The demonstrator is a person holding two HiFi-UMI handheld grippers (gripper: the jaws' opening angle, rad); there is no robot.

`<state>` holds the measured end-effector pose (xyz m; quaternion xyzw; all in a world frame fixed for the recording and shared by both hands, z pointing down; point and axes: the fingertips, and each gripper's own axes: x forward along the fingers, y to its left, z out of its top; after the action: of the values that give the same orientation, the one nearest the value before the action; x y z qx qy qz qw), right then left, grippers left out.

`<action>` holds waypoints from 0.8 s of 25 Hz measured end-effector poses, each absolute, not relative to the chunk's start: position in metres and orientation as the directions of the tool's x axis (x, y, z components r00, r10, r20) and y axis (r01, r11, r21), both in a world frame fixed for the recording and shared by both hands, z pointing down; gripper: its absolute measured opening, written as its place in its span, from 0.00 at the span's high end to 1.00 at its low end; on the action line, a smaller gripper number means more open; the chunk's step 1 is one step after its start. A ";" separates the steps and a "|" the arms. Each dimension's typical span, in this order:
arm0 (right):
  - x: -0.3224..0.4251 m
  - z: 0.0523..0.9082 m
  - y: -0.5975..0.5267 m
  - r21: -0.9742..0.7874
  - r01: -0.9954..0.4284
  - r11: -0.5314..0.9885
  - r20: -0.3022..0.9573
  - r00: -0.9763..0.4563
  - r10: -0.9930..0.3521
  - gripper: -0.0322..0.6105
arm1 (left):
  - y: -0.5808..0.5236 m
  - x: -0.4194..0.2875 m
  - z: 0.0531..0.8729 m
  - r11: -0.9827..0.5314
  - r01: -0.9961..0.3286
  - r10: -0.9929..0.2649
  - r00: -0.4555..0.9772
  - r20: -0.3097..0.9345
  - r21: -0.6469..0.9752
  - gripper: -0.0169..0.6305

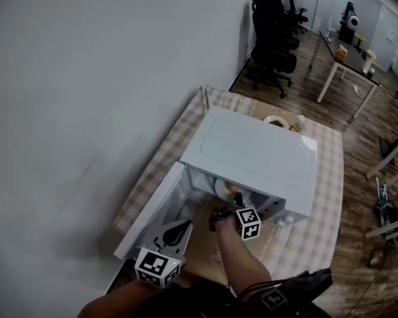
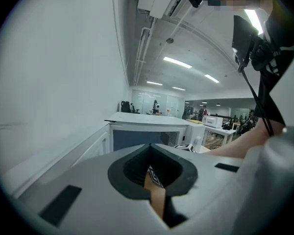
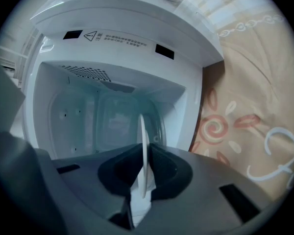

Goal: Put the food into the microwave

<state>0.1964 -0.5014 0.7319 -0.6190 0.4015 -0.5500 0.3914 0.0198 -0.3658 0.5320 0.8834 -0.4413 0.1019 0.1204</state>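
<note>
A white microwave [image 1: 252, 154] stands on a checked tablecloth with its door [image 1: 152, 211] swung open to the left. My right gripper [image 1: 220, 216] is at the mouth of the cavity, shut on the rim of a white plate [image 1: 227, 191] with food on it. The plate sits partly inside the opening. In the right gripper view the plate [image 3: 143, 151] shows edge-on between the closed jaws of the right gripper [image 3: 143, 180], with the empty cavity [image 3: 103, 111] behind it. My left gripper [image 1: 180, 229] hovers by the open door, jaws together on nothing. It [image 2: 152, 180] faces the microwave [image 2: 147, 131].
Behind the microwave are a bowl of greens [image 1: 276, 122] and a small cup [image 1: 300, 120]. A white wall runs along the left. Black office chairs [image 1: 273, 32] and a white desk [image 1: 348, 58] stand further off on the wooden floor.
</note>
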 end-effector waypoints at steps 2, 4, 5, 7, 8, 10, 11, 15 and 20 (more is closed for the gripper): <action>0.196 0.727 -0.504 -0.930 -0.073 -0.360 0.356 0.067 -0.932 0.82 | -0.365 0.019 0.532 -0.577 -0.806 -0.758 0.588 0.282 0.130 0.96; 0.196 0.726 -0.504 -0.930 -0.065 -0.361 0.357 0.064 -0.932 0.75 | -0.364 0.019 0.532 -0.581 -0.804 -0.757 0.590 0.279 0.125 0.96; 0.196 0.726 -0.504 -0.929 -0.063 -0.366 0.362 0.064 -0.930 0.76 | -0.363 0.018 0.532 -0.582 -0.804 -0.757 0.591 0.279 0.123 0.96; 0.197 0.726 -0.503 -0.927 -0.060 -0.369 0.366 0.063 -0.929 0.76 | -0.362 0.018 0.533 -0.582 -0.803 -0.757 0.592 0.279 0.124 0.96; 0.197 0.726 -0.503 -0.927 -0.055 -0.371 0.368 0.061 -0.928 0.75 | -0.362 0.018 0.533 -0.583 -0.803 -0.756 0.592 0.278 0.126 0.96; 0.197 0.726 -0.501 -0.922 -0.050 -0.383 0.380 0.054 -0.923 0.75 | -0.361 0.018 0.534 -0.585 -0.802 -0.756 0.593 0.277 0.123 0.96; 0.198 0.726 -0.500 -0.919 -0.051 -0.390 0.387 0.052 -0.920 0.75 | -0.360 0.018 0.535 -0.586 -0.801 -0.755 0.594 0.278 0.120 0.96; 0.199 0.722 -0.499 -0.920 -0.076 -0.386 0.382 0.055 -0.922 0.64 | -0.359 0.020 0.534 -0.594 -0.796 -0.749 0.601 0.278 0.120 0.96; 0.200 0.711 -0.503 -0.938 -0.126 -0.323 0.320 0.040 -0.946 0.51 | -0.354 0.024 0.533 -0.615 -0.780 -0.734 0.621 0.274 0.121 0.96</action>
<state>0.1996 -0.5028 0.7113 -0.6114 0.4385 -0.5363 0.3825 0.0241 -0.3541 0.5331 0.8930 -0.4238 0.0990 0.1145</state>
